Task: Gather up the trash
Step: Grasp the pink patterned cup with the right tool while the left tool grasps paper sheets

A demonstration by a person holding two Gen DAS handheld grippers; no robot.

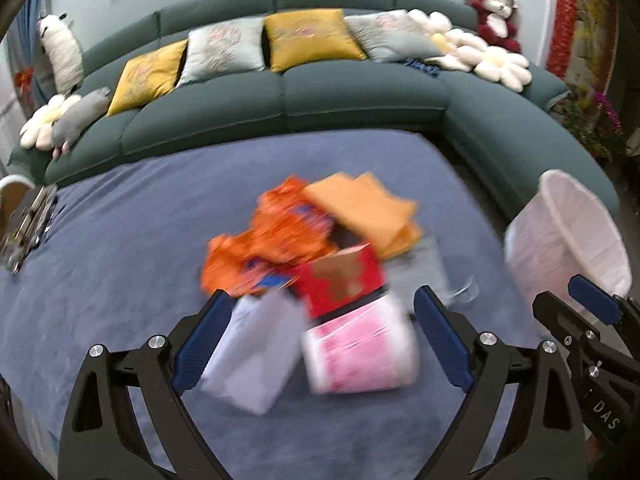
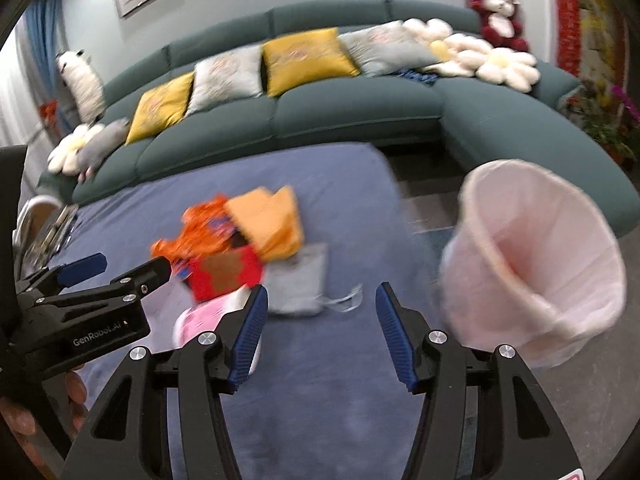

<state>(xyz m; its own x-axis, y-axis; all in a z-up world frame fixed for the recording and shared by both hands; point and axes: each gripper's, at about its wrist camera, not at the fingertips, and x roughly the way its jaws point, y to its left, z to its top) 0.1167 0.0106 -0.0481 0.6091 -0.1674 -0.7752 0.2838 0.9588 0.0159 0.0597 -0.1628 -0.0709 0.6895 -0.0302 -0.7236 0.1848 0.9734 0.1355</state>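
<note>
Both tools are over the blue-covered surface (image 1: 120, 220), angled down toward the litter.

Left gripper (image 1: 320, 340): fingers (image 1: 204, 340) spread wide, nothing pinched. Between them in my view lie a pale paper bag (image 1: 256, 352) and a white-and-pink wrapper (image 1: 360, 352). I cannot tell whether the pads touch either one; the frame is smeared. I judge I have framed these two first because they are the nearest pieces.

Right gripper (image 2: 318, 332): fingers (image 2: 248, 336) moderately apart and empty, only bare blue cloth between them. It sits between the pile and the bin, which I read as ready to ferry pieces across.

Just beyond the left tool: a red box (image 1: 344, 280), open side up, resting against crumpled orange wrappers (image 1: 272, 240). Behind those, yellow-orange folded paper (image 1: 368, 208). A grey pouch (image 2: 300, 284) and a scrap of clear film (image 2: 348, 300) lie to the right of the heap. All the trash is heaped in one cluster mid-cloth, so short reaches should do.

The bin (image 2: 540, 272), lined with a pale bag, stands off the cloth's right edge, mouth tipped toward me and apparently empty. Judgement: collection not yet started.

Left edge of the cloth: some metal object (image 1: 28, 224), too blurred to identify.

Farthest: a dark green sofa (image 1: 360, 92) with cushions and soft toys.
</note>
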